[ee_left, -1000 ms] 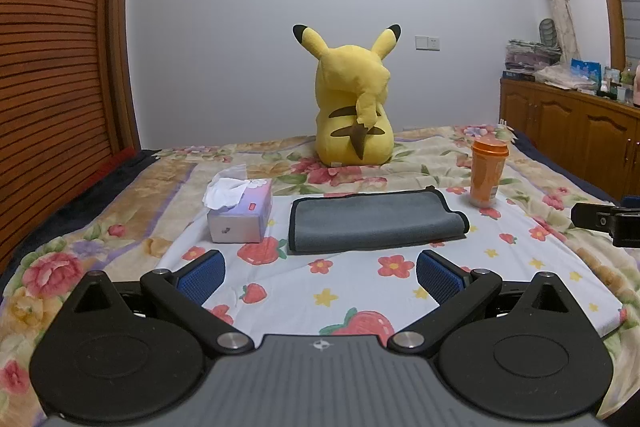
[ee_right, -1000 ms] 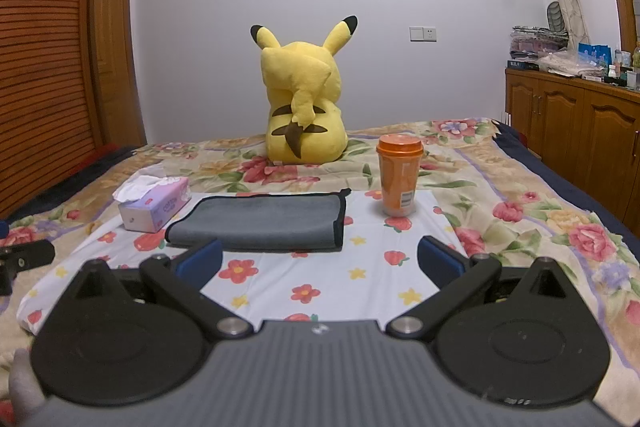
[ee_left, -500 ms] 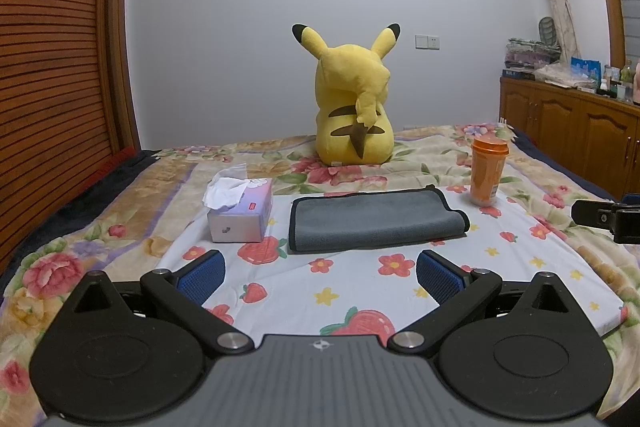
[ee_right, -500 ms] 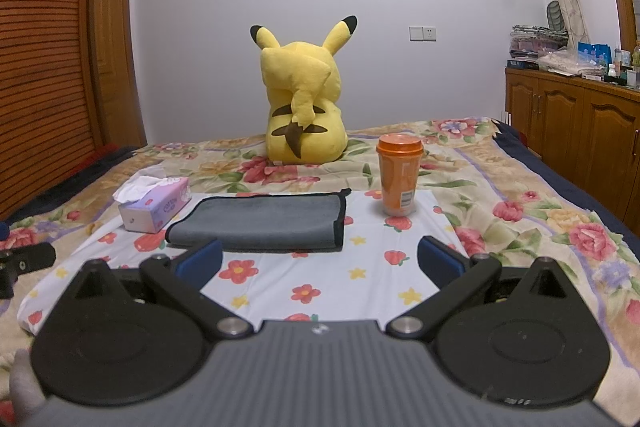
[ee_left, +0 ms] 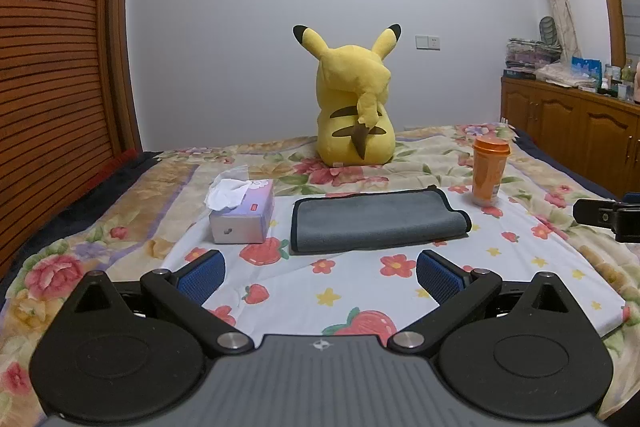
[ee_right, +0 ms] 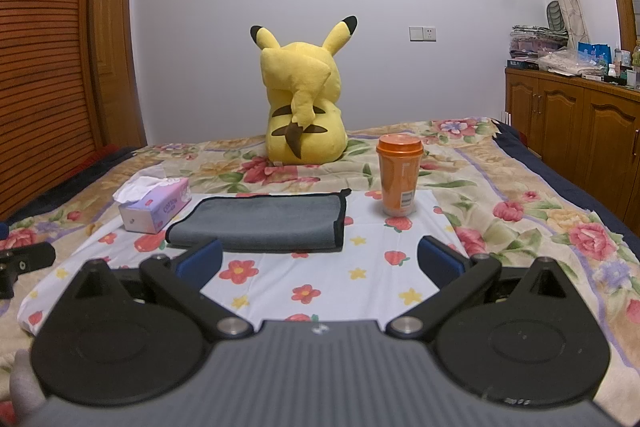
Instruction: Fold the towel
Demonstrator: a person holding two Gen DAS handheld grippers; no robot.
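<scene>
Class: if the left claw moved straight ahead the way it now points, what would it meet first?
Probably the towel: it lies directly ahead of the open left claw, with only bare sheet between. Height is unclear.

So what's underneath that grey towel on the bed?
The grey towel lies on a white cloth with a strawberry and flower print, spread over the floral bedspread. The towel is already doubled over, so anything between its layers or directly beneath it is hidden.

Each gripper, the left gripper and the right gripper, has a ribbed grey body flanked by two round matte-black discs. Black linkage arms with silver screw heads carry blue textured pads. A small cross-shaped mark sits on each grey body.
</scene>
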